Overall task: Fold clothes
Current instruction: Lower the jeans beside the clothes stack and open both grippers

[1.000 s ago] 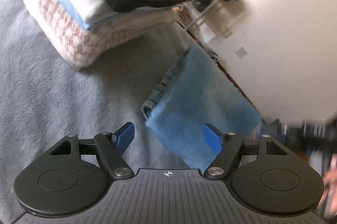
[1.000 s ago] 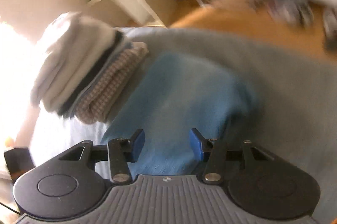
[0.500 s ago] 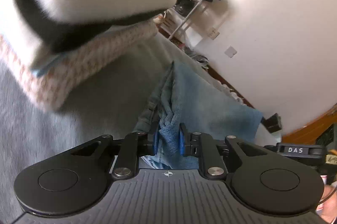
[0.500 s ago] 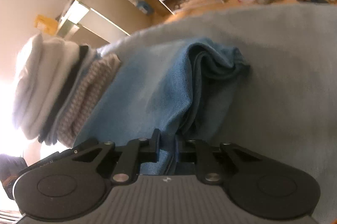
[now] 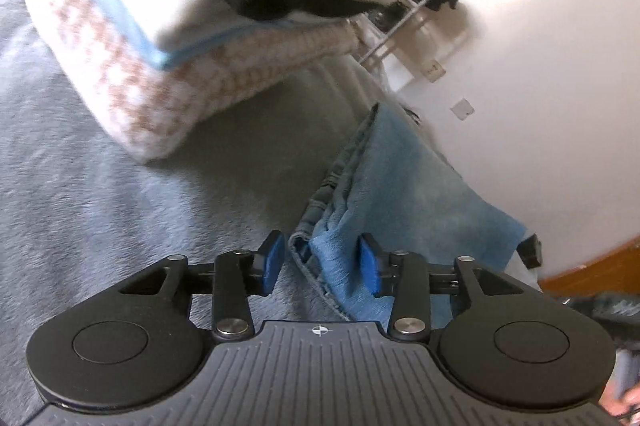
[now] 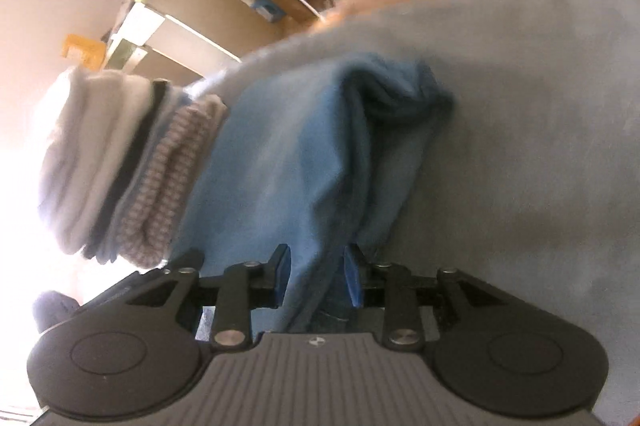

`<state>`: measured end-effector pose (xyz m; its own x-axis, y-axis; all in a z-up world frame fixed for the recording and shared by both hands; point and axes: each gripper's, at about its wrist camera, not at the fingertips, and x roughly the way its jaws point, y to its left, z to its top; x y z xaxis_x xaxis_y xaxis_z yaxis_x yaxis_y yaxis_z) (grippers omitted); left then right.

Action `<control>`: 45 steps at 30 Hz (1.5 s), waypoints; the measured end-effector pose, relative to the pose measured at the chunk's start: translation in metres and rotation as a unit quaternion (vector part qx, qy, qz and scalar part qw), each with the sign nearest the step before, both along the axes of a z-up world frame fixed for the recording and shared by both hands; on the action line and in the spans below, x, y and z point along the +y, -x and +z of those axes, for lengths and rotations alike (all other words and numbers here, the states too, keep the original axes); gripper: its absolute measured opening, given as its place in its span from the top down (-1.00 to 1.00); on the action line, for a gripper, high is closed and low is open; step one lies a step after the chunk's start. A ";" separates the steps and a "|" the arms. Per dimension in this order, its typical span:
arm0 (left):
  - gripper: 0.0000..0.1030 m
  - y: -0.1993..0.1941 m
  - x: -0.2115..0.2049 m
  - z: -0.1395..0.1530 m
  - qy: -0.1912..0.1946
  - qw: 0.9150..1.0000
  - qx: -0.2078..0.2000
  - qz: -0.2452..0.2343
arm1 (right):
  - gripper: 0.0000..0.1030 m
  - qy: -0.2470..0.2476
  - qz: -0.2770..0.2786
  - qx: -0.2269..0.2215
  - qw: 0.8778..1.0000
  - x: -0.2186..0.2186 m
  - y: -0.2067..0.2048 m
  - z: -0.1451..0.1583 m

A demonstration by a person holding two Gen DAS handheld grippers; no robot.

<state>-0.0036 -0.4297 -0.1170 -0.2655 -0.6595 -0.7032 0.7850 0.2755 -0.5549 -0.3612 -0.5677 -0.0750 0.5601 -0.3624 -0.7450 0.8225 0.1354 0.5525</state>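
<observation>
The left gripper [image 5: 321, 263] is opening, its blue fingers [image 5: 273, 260] apart with the edge of the blue jeans [image 5: 404, 193] between them. The right gripper [image 6: 316, 277] is opening around another part. The folded jeans lie on the grey blanket [image 5: 88, 209] beside a stack of folded clothes [image 5: 160, 37].

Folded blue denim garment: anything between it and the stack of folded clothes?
Nothing visible: only bare grey blanket separates the folded blue denim garment from the stack of folded clothes.

Blue jeans [image 5: 404, 185] on grey blanket [image 5: 120, 205]; stack [image 6: 132, 165] white, black (bottom pink-checked).
</observation>
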 end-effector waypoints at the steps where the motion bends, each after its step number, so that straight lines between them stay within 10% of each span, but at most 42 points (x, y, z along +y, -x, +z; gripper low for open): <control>1: 0.20 0.000 0.005 0.004 0.002 1.000 -0.006 0.004 | 0.38 0.045 0.005 0.016 0.999 0.000 -0.005 0.016; 6: 0.14 0.008 0.016 0.016 0.012 0.999 -0.034 0.014 | 0.38 0.196 -0.004 0.045 0.980 -0.022 -0.027 0.048; 12: 0.13 0.020 0.037 0.016 0.025 0.998 -0.050 0.011 | 0.64 0.076 -0.004 0.122 0.990 -0.051 -0.017 -0.050; 19: -0.10 0.019 0.096 0.012 0.039 0.996 -0.063 0.051 | 0.51 0.172 0.004 0.046 0.984 0.019 -0.022 -0.009; 25: -0.30 0.037 0.142 0.024 0.056 0.992 -0.101 0.047 | 0.45 0.178 0.073 0.151 0.970 0.069 -0.060 -0.032; 32: -0.95 0.058 0.196 0.055 0.053 0.990 -0.117 0.065 | 0.13 0.130 0.046 0.133 0.982 0.162 -0.051 0.017; 36: -1.00 0.071 0.223 0.086 0.050 0.986 -0.148 0.060 | -0.38 0.104 0.024 0.151 0.983 0.205 -0.056 0.047; 45: -1.00 0.097 0.259 0.111 -0.002 0.979 -0.189 0.081 | -0.66 0.108 -0.008 0.221 0.969 0.275 -0.061 0.075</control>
